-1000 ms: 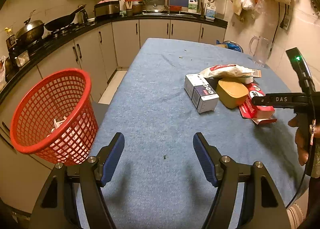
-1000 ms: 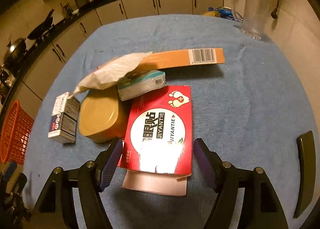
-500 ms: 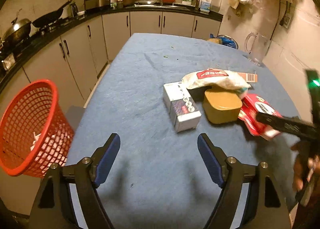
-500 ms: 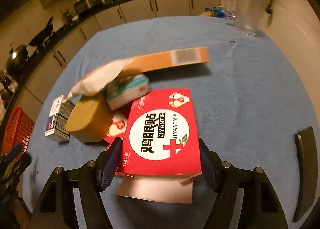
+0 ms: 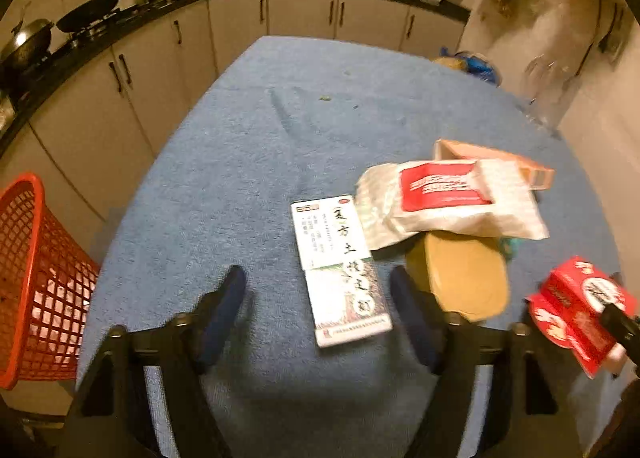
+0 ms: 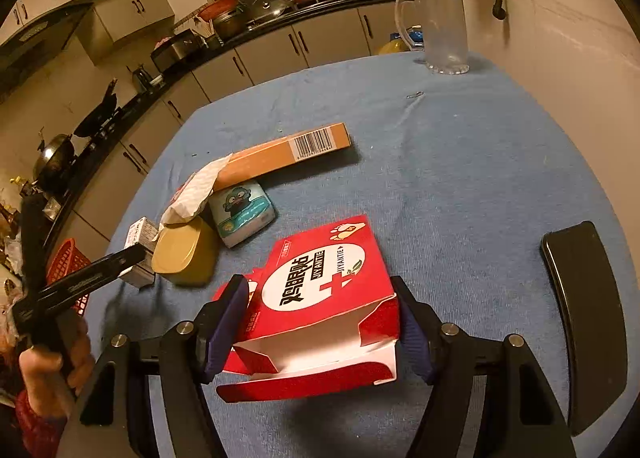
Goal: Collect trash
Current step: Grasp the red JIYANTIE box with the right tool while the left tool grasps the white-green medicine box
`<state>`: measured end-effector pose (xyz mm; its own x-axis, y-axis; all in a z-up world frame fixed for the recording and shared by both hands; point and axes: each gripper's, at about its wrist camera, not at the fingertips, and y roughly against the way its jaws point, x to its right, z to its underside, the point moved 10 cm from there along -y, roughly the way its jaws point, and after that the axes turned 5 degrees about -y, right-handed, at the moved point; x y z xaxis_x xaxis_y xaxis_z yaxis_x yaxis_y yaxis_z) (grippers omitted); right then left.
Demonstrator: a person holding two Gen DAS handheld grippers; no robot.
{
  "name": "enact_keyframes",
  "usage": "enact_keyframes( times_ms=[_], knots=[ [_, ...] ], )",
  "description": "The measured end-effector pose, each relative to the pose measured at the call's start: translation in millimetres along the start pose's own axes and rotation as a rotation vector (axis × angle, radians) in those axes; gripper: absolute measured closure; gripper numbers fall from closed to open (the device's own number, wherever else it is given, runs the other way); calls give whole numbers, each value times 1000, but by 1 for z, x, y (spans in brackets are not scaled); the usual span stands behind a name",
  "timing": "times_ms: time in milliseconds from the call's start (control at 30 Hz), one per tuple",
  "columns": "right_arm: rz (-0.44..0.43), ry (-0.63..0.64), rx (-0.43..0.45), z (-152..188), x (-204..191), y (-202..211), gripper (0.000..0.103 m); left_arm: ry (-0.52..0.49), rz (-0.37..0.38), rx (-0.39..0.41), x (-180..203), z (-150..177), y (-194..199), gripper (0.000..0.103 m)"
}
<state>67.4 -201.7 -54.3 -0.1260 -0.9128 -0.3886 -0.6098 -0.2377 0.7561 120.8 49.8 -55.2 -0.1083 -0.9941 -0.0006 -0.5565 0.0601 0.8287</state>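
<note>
My left gripper (image 5: 320, 314) hangs over the blue table (image 5: 240, 178), its jaws closing. A white medicine box (image 5: 340, 270) lies flat between them; the left pad stands apart from it, so the gripper counts as open. My right gripper (image 6: 320, 322) is shut on a red carton (image 6: 320, 298), which is lifted and tilted off the cloth. The same red carton (image 5: 580, 310) shows at the right in the left wrist view. A red mesh basket (image 5: 36, 290) stands beside the table's left edge with some paper inside.
A white bag with a red label (image 5: 448, 198) lies over a tan lidded tub (image 5: 468, 278) and a long orange box (image 6: 288, 154). A teal tissue pack (image 6: 244, 214) sits beside them. A glass pitcher (image 6: 444, 34) stands far right; a black curved object (image 6: 580, 318) lies near right.
My left gripper swung right from the basket to over the white box, its jaws narrower. The right gripper closed on the red carton and raised it off the table.
</note>
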Motion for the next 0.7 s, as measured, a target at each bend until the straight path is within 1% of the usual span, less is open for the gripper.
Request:
enact_keyframes(
  times_ms=[67, 100, 133, 167, 200, 233, 333, 367, 400, 433, 467, 500, 567, 667, 700],
  knots=[
    [-13, -4, -14, 2, 1, -1, 29, -7, 10, -11, 4, 0, -5, 49],
    [-17, -3, -18, 3, 1, -2, 41, -17, 2, -13, 6, 1, -6, 57],
    [-14, 1, -22, 4, 1, -2, 48, -26, -7, -15, 6, 2, -7, 67],
    [-15, 4, -42, 6, 1, -4, 50, -37, -13, -14, 8, 4, -7, 69],
    [-37, 0, -69, 11, 1, -6, 50, -45, -13, -10, 8, 6, -7, 70],
    [-48, -2, -75, 13, 1, -5, 50, -55, -17, -3, 9, 8, -6, 70],
    [-43, 13, -80, 21, 2, -4, 50, -84, -32, 20, 11, 13, -3, 70],
    [-42, 19, -82, 22, 3, -5, 46, -90, -32, 28, 12, 15, -1, 70],
    [-34, 25, -85, 23, 3, -5, 37, -91, -34, 32, 12, 16, 0, 70],
    [-30, 24, -80, 22, 3, -5, 32, -95, -34, 36, 12, 17, 2, 70],
    [-26, 27, -72, 22, 2, -5, 21, -97, -36, 41, 13, 18, 4, 70],
    [-14, 44, -55, 21, 0, -3, 13, -99, -38, 47, 12, 19, 6, 70],
    [29, 100, -31, 20, -7, -3, 11, -96, -41, 60, 10, 21, 11, 70],
    [69, 157, -67, 27, -13, -13, 11, -93, -38, 70, 8, 22, 15, 70],
    [111, 182, -79, 31, -13, -20, 11, -91, -36, 72, 7, 23, 16, 70]
  ],
)
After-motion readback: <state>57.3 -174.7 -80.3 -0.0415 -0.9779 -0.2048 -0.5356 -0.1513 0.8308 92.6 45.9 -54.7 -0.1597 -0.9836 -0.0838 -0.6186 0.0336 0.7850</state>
